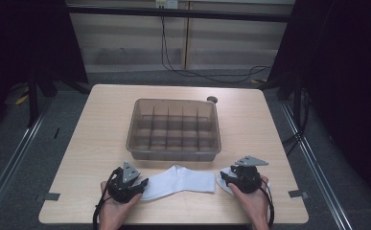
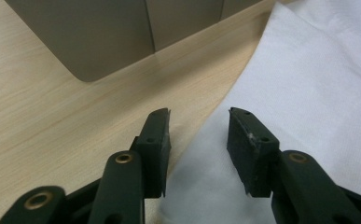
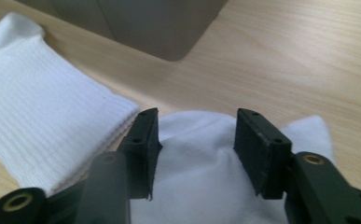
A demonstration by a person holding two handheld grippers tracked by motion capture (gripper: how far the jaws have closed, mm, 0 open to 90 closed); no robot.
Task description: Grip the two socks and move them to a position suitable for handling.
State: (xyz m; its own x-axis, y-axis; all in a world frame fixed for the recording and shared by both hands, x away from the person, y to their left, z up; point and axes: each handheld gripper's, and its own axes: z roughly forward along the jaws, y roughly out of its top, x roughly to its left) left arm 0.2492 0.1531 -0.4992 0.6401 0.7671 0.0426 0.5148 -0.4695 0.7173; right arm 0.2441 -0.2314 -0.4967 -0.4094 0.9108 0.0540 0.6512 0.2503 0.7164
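White sock (image 1: 180, 182), lying flat on the worktop (image 1: 101, 129) at the 6 o'clock edge, just in front of the organiser bin (image 1: 173, 128); its ribbed cuff end (image 3: 43, 121) points toward 3 o'clock and its other end toward 9 o'clock. A second white sock (image 1: 225, 184) lies under the right hand-held gripper, its edge overlapping the cuff of the first in the right gripper view; whether the two pieces are touching or merely stacked cannot be told.

Left hand-held gripper (image 1: 134, 184), at 7 o'clock: jaws apart, straddling the edge of the first sock (image 2: 281, 93), pads not pressing on the fabric. Right hand-held gripper (image 1: 238, 179), at 5 o'clock: jaws apart over the second sock (image 3: 201, 177), with cloth lying between the pads but not pinched.

Organiser bin: translucent, divided into a grid of small compartments, standing at the centre of the worktop; every compartment that can be seen holds nothing. A small dark round object (image 1: 212, 99) rests on the worktop at the bin's far right corner, about 1 o'clock.

Progress, as judged from this arrangement: the work appears to be at an early stage. Both socks are laid out flat and neither is folded, rolled or lifted. Neither gripper has a hold. What remains is to grasp the fabric, gather or fold it, and, presumably, place it in a compartment.
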